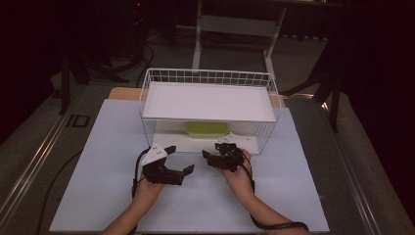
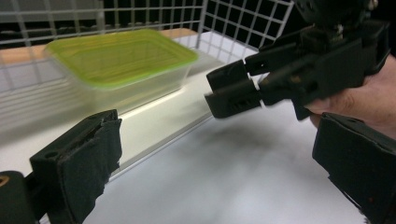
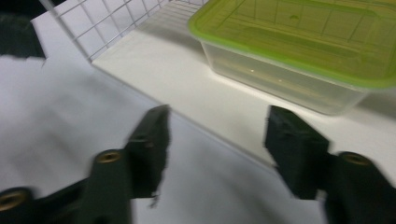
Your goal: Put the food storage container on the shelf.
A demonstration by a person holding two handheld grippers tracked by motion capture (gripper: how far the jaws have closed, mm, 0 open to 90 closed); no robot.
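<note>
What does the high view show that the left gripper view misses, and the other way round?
High view alone: the rack's white upper shelf, both forearms, and the left gripper from above.

Left gripper view alone: the clear box's ribbed green lid close up, and the right gripper's toothed pads.

Both: the box on the wire rack's lower shelf, the open right gripper before it, the white table.

Readable text: none is showing on anything in the scene
Container [image 2: 122, 58] with green lid: showing no label or brand
Wire basket [image 1: 151, 78]: showing no sign or number
</note>
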